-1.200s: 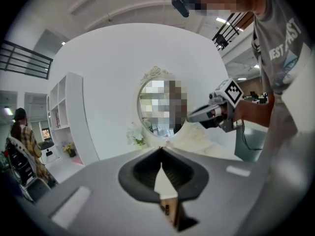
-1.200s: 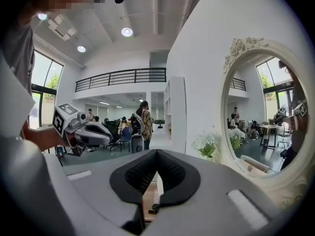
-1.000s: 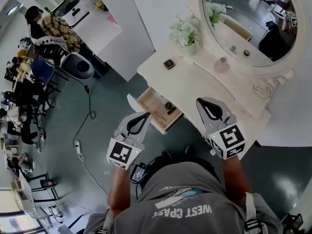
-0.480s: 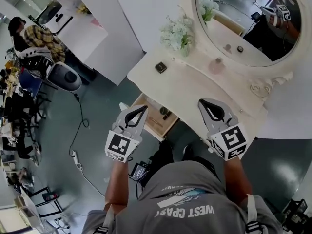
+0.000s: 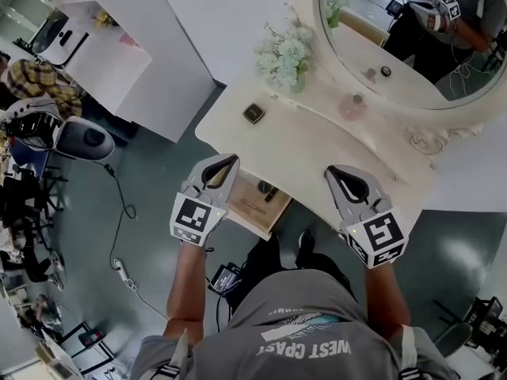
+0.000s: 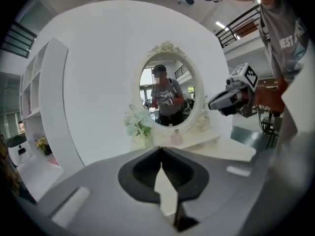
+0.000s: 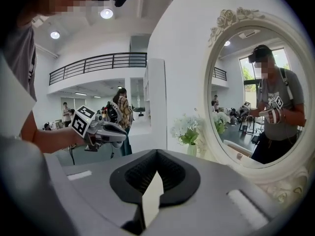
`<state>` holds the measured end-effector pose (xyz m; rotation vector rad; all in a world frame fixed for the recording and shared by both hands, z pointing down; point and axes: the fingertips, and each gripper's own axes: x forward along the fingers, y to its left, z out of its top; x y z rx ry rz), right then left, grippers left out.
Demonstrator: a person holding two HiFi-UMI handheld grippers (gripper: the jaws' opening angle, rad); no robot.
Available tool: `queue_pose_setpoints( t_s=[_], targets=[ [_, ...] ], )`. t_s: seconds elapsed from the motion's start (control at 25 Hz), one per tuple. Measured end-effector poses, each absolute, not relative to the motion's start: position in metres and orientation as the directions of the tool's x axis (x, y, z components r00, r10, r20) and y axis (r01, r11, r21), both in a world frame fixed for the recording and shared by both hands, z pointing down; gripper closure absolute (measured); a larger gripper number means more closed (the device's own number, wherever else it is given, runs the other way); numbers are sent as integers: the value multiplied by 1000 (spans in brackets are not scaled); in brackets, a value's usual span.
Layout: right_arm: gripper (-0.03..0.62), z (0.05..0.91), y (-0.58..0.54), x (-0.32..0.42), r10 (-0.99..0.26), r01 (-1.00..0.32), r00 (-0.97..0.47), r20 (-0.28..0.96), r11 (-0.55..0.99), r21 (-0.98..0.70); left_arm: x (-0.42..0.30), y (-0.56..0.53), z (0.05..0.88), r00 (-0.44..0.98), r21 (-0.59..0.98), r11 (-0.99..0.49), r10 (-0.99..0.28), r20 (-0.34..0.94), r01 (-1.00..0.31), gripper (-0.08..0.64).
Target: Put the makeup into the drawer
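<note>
1. Tongs. My left gripper (image 5: 231, 161) is clenched, its jaws meeting tip to tip with nothing between them. My right gripper (image 5: 333, 169) is likewise clenched and empty. Both are grey moulded plastic with black ribbed pads.

2. Task item. The makeup compact (image 5: 253, 112) lies flat on the left part of the dressing table (image 5: 317, 145), far from both grippers. It is a small dark square case, so I can report no long axis and no pointing direction.

3. Drawer. The drawer (image 5: 247, 212) stands pulled out from the table's near edge, and its inside is pale wood. A small dark item (image 5: 266, 189) lies at its far right. I cannot tell what kind of item it is.

4. View differences. Only the head view shows the drawer and the compact. The left gripper view looks straight at the oval mirror (image 6: 170, 95), with the flower vase (image 6: 138, 127) at the left and a pink bottle (image 6: 176, 137) at its foot. The right gripper view shows the carved roses on top of the cream mirror frame.
</note>
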<state>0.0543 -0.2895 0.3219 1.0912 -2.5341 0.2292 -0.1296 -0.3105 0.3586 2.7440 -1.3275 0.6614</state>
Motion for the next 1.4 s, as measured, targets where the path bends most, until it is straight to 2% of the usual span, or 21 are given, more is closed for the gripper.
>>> queue_pose_setpoints(
  t_s=[0.84,1.12,1.4],
  targets=[
    [591,442,-351,48,-653,-801,-536,535,593,-80,-155,-456,550,544,-60,-706,-593,594,-705,539],
    [591,476,-358,52,-636,-815,-520,571,570,-108,-162,-501,613,512,-53,-698,-573,640,-714,495],
    [591,501,-357,55,-615,-824,-504,606,554,-122,-167,-526,664,461,-50,-687,-539,706,-725,393]
  ],
)
